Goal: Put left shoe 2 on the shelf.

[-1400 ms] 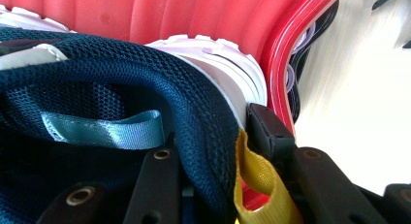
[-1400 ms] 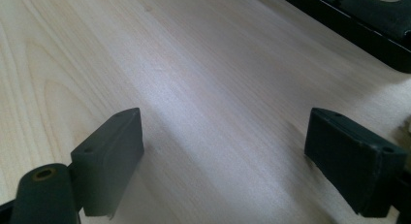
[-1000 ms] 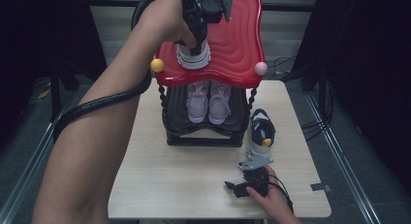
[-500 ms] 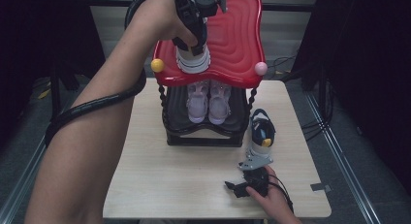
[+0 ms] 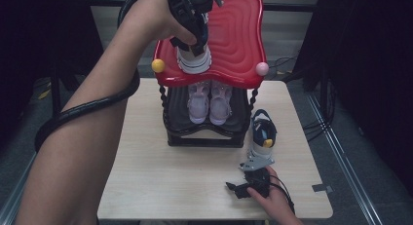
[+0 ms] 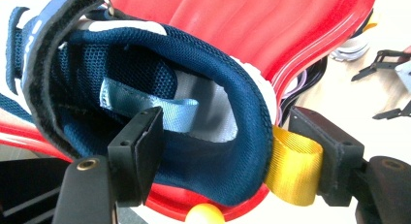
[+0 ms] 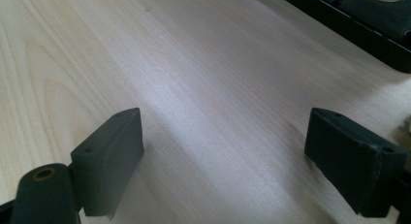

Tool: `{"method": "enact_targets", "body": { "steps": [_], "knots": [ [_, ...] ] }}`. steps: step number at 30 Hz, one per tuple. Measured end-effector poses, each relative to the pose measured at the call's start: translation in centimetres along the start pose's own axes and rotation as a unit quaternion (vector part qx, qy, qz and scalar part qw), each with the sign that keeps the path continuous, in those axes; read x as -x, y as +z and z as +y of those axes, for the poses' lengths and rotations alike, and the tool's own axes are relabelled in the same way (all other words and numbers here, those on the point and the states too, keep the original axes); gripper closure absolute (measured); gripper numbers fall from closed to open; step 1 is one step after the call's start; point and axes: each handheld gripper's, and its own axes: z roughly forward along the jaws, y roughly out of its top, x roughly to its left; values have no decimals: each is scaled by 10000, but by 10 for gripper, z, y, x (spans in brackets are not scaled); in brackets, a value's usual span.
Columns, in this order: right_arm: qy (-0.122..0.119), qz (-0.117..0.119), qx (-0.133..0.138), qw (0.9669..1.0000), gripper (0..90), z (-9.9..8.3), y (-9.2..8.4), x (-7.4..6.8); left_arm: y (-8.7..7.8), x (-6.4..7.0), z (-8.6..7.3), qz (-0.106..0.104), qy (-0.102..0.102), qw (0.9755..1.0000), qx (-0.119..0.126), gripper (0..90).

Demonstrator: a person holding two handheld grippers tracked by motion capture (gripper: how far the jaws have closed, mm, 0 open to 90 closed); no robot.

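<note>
Left gripper (image 6: pixel 220 158) jaws just opened, straddling heel collar of navy sneaker (image 6: pixel 160 93), pads off it. Sneaker sits on red top shelf (image 5: pixel 238 45) of shoe rack: placed, release looks done. Second navy sneaker (image 5: pixel 263 132) waits on table (image 5: pixel 156 186), beside right gripper (image 7: pixel 223 161), jaws wide, empty.

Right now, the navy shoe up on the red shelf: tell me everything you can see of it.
The navy shoe is a sneaker with a navy mesh collar and lining, white sole, black strap, pale blue inner tab and yellow heel loop. It stands on the red wavy top shelf near its front-left edge. The left tool straddles its heel collar, one jaw inside, one outside by the loop; its jaws have just been opening and don't press it.
</note>
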Motion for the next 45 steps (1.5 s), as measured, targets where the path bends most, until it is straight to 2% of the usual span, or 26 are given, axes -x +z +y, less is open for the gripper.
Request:
{"method": "enact_targets", "body": {
  "steps": [7, 9, 22, 26, 35, 38, 45],
  "knots": [
    [14, 1, -11, 10000, 134, 0, 0, 0, -7, 4, -5, -40, -109, 9999, 49, 294],
    [0, 0, -1, 10000, 134, 0, 0, 0, -9, 5, -8, -62, -86, 9999, 19, 294],
    [-4, -1, 0, 10000, 134, 0, 0, 0, -13, 7, -31, -193, -394, 9990, 82, 290],
    [-4, 0, 1, 10000, 134, 0, 0, 0, -11, 7, -41, -271, -536, 9982, 44, 286],
    [1, 1, -2, 10000, 134, 0, 0, 0, -4, 3, -62, -379, -679, 9970, 0, 279],
    [-9, 2, 2, 10000, 134, 0, 0, 0, -3, 3, -69, -427, -792, 9959, -34, 279],
    [-13, 2, 3, 10000, 134, 0, 0, 0, -2, 2, -82, -497, -873, 9949, -34, 278]
  ]
}}
